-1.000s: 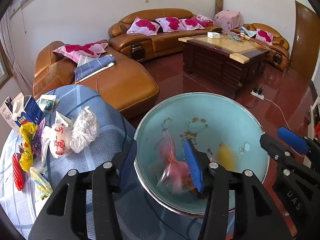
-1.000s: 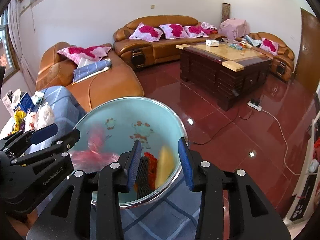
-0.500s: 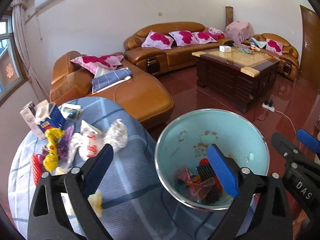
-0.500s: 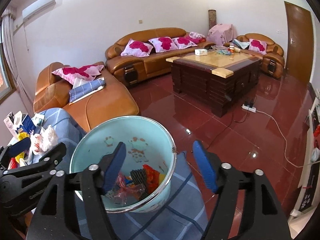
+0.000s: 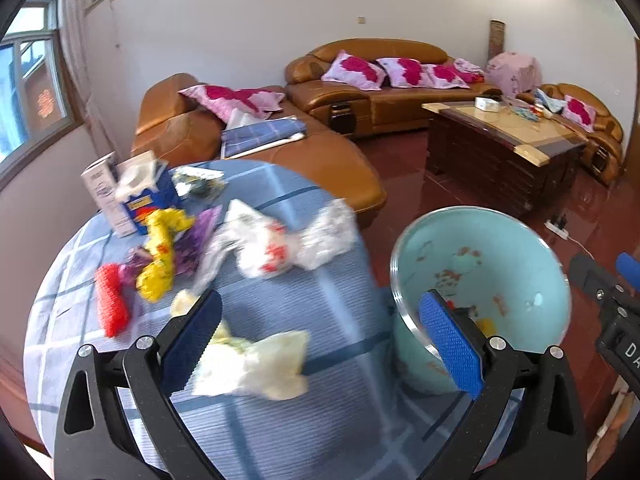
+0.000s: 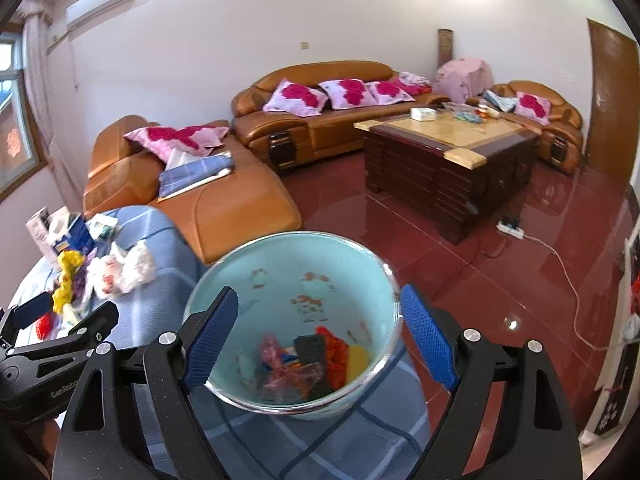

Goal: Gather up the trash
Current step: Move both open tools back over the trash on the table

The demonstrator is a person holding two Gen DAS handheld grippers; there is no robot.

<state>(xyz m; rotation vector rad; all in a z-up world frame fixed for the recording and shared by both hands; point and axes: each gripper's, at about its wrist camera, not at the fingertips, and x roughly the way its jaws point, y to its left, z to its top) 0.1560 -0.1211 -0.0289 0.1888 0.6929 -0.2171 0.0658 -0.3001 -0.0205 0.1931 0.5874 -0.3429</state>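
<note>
Spreading wide with nothing between its blue pads, the left gripper (image 5: 320, 344) hovers over the bench (image 5: 304, 432), which wears a blue checked cloth. A crumpled pale yellow wrapper (image 5: 256, 364) lies just ahead of the left finger, partly hidden behind its pad. Farther ahead of the fingers and to their left sits the rest of the loose trash: a red mesh wad (image 5: 110, 304), a yellow plastic bag (image 5: 162, 256), a purple wrapper (image 5: 198, 240), and a white plastic bag with red print (image 5: 264, 248) touching a clear crumpled bag (image 5: 330, 232). Beyond these stands a blue and white carton (image 5: 138, 196) beside a white box (image 5: 102, 190). The pale blue bucket (image 5: 484, 276) stands at the bench edge, behind the right finger of this gripper. The right gripper (image 6: 318, 340) is likewise released, its fingers spread to either side of the bucket (image 6: 296, 280) and poised above its rim. Inside, straight ahead between those fingers, lies collected trash (image 6: 308, 364): pink film, a dark sponge-like block, something orange-red and a yellow piece. Past the bench are a brown leather sofa (image 6: 192, 188) with pink cushions and a dark wooden coffee table (image 6: 452, 152) on a glossy red floor (image 6: 500, 264).
</note>
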